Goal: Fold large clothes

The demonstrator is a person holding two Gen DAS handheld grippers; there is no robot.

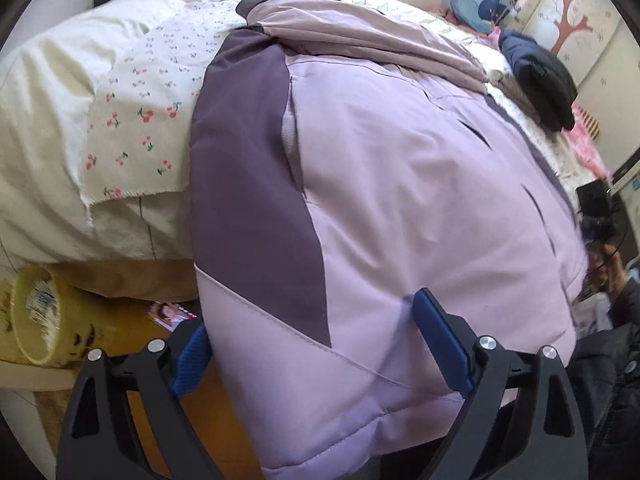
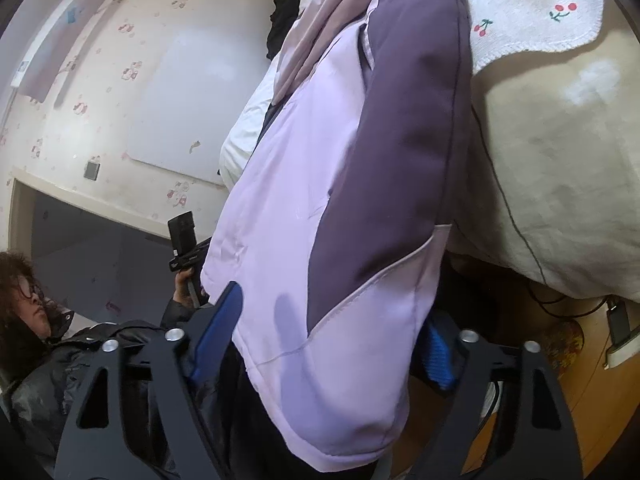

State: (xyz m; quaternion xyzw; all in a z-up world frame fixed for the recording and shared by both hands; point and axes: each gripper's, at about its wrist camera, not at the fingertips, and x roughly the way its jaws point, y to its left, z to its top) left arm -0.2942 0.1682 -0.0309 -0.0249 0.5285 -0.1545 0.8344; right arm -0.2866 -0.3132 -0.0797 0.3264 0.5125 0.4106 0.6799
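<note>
Lilac jacket (image 1: 400, 184), hem twd claws, lengthwise away

A home bedroom is showing here. A bed (image 1: 72, 208) is filling the view, wearing cream bedding with a cherry-print cloth (image 1: 136, 128) lying near its left edge. A blue pillow (image 1: 476, 4) is sitting at the far corner of the bed. Wallpaper with small pink flowers (image 2: 132, 68) is covering the wall, and a red tree decal (image 1: 568, 24) is decorating another. A yellow mug (image 1: 44, 320) is standing beside the bed on a wooden surface (image 1: 132, 320).
</note>
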